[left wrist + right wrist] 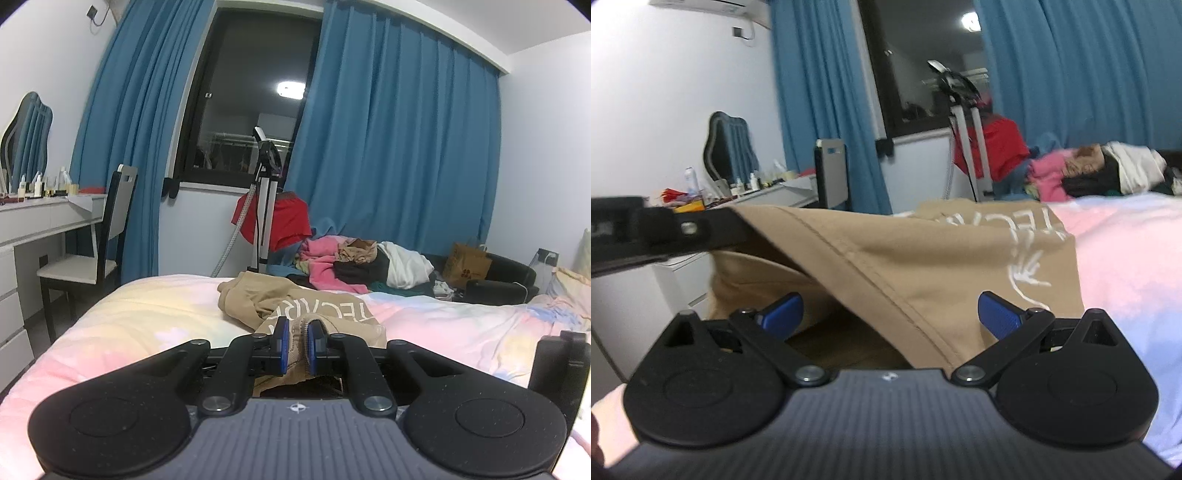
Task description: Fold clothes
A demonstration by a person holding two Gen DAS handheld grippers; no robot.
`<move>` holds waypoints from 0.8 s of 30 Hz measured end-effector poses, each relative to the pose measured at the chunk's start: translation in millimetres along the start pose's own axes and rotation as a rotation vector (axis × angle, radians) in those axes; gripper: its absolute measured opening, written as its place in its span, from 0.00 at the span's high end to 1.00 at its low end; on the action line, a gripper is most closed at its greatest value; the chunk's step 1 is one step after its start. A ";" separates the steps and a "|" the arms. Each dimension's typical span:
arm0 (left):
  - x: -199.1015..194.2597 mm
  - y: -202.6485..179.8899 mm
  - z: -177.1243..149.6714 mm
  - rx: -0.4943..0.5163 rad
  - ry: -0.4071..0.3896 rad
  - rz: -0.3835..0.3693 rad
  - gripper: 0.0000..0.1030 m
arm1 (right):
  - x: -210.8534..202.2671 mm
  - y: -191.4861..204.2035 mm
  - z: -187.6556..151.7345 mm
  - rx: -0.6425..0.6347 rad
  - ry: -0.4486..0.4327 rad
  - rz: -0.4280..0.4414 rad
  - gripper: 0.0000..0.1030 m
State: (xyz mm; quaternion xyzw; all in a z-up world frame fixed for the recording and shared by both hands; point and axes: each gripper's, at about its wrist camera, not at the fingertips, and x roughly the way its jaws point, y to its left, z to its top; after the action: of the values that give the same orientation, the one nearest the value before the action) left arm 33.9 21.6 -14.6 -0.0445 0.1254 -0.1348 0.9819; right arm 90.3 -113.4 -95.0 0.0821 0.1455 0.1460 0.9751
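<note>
A tan garment with white lettering (291,306) lies crumpled on the pastel bedspread (147,325). My left gripper (296,345) is shut on a fold of its near edge, blue pads pinching the cloth. In the right wrist view the tan garment (923,266) hangs lifted from the left, its hem running diagonally between the fingers. My right gripper (890,314) is open, wide apart, with the cloth draped between the blue pads (999,314) but not pinched. The left gripper's black body (646,232) shows at the left edge, holding the cloth's corner.
A pile of mixed clothes (362,262) lies beyond the bed's far edge by a black sofa (498,277). A garment steamer stand (264,199) with a red shirt stands by the window. White dressing table (48,221) and chair (99,236) stand at left.
</note>
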 end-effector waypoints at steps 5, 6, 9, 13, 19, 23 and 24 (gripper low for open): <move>-4.1 0.2 0.5 -0.009 -0.009 -0.002 0.90 | -8.5 -6.8 5.5 0.034 -0.050 -0.037 0.00; -4.5 1.0 0.8 -0.014 -0.010 -0.001 0.90 | -10.1 -9.3 6.2 0.044 -0.057 -0.046 0.00; -4.8 5.0 3.0 -0.036 -0.009 -0.004 0.90 | -13.7 -20.9 5.7 0.080 -0.059 -0.086 0.00; -8.1 4.8 4.5 -0.044 -0.017 -0.018 0.90 | -11.1 -34.0 1.7 0.107 -0.032 -0.167 0.00; -15.8 2.6 7.3 -0.050 -0.041 -0.042 0.91 | -1.1 -46.2 -9.7 0.071 0.009 -0.330 0.00; -22.8 8.0 11.1 -0.083 -0.088 -0.018 0.91 | -7.9 -64.9 -8.8 0.149 0.010 -0.480 0.00; -24.9 10.0 12.5 -0.094 -0.103 -0.012 0.91 | -8.8 -71.2 -8.6 0.174 0.027 -0.511 0.00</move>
State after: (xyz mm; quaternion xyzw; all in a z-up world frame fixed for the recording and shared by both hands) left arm 16.4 38.8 2.1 -0.0981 0.0805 -0.1320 0.9831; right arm 98.1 -182.3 -115.3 0.1245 0.1865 -0.1170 0.9675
